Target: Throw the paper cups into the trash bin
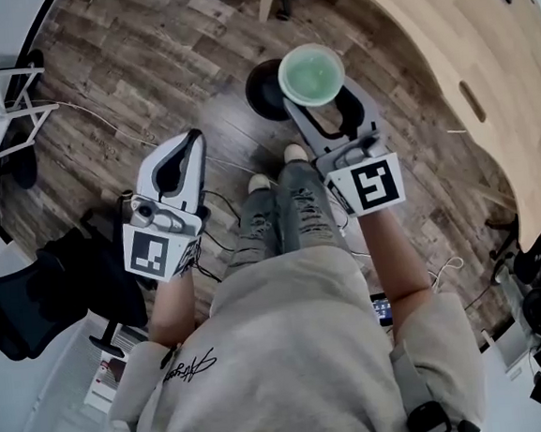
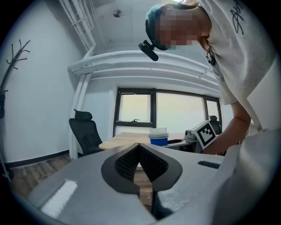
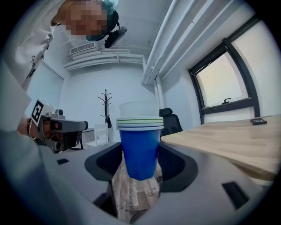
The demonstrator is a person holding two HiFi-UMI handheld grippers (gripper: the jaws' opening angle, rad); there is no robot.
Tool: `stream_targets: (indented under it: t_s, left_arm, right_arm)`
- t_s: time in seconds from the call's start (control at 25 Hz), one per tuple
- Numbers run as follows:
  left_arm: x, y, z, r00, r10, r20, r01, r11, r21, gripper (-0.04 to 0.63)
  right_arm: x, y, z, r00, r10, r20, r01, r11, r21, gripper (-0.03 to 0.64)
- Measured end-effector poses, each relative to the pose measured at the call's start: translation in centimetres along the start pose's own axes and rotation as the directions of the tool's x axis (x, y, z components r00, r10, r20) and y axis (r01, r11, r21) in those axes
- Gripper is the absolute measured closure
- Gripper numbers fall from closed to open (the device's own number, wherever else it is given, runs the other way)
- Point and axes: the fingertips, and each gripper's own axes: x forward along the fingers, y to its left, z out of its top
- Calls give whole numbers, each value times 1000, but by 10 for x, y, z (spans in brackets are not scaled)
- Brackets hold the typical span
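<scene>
Paper cup stack [image 1: 311,73] upright in right claw [image 3: 141,157] grip, partly over dark round object [image 1: 261,89], possibly the bin; left claw [image 2: 139,149] closed, empty.

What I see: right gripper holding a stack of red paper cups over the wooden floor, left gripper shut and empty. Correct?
No: the stack of paper cups in the right gripper is blue, not red; the right gripper view shows it. The rest holds.
</scene>
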Motion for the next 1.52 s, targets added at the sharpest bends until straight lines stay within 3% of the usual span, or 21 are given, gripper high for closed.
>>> stream_targets:
  t_s: [0.64, 1.52]
  left_arm:
    - [0, 15, -48, 998, 61, -21, -62, 997, -50, 594]
    - [-5, 16, -110, 997, 67, -42, -71, 994, -88, 594]
  right_arm:
    - [29, 8, -88, 993, 62, -103, -58, 997, 43, 354]
    - [48, 26, -218, 959, 122, -256, -107, 992, 71, 354]
